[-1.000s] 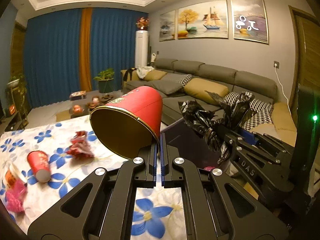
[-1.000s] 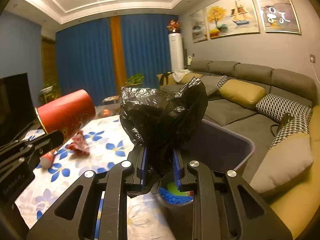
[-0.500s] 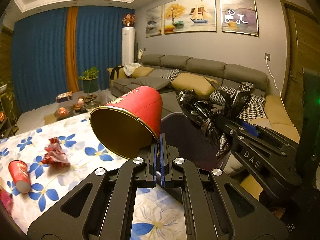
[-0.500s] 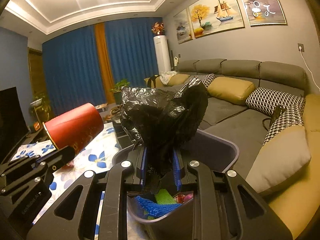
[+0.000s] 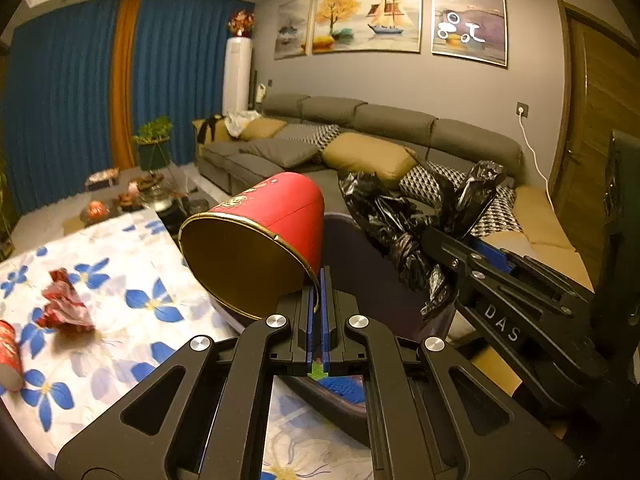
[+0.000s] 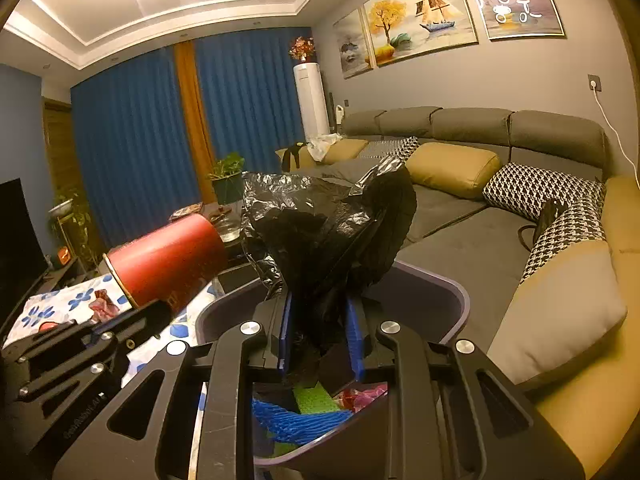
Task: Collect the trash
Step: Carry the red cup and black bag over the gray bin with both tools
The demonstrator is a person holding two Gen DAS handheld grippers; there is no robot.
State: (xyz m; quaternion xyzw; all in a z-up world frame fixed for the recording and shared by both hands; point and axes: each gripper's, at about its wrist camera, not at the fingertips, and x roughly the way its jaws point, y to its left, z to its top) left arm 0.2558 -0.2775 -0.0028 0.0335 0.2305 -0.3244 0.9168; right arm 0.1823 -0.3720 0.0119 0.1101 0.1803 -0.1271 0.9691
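Observation:
My left gripper [image 5: 319, 280] is shut on the rim of a red paper cup [image 5: 264, 240] with a gold inside, held tilted above the near edge of a dark purple bin [image 5: 368, 264]. That cup [image 6: 168, 260] also shows in the right wrist view, left of the bin [image 6: 436, 284]. My right gripper [image 6: 322, 312] is shut on a crumpled black plastic bag [image 6: 328, 224] over the bin's opening; the bag [image 5: 404, 220] and right gripper [image 5: 432, 240] appear at the right of the left wrist view. Blue netting [image 6: 296, 420] and green and pink scraps lie inside the bin.
A table with a white, blue-flowered cloth [image 5: 132, 308] carries a crumpled red wrapper [image 5: 64, 308] and another red cup [image 5: 8, 356] at the left edge. A grey sofa [image 6: 480, 216] with cushions runs behind and to the right of the bin.
The left gripper with the red cup has moved right and a little down, from over the table to the bin's edge. The right gripper stays over the bin, whose contents now show.

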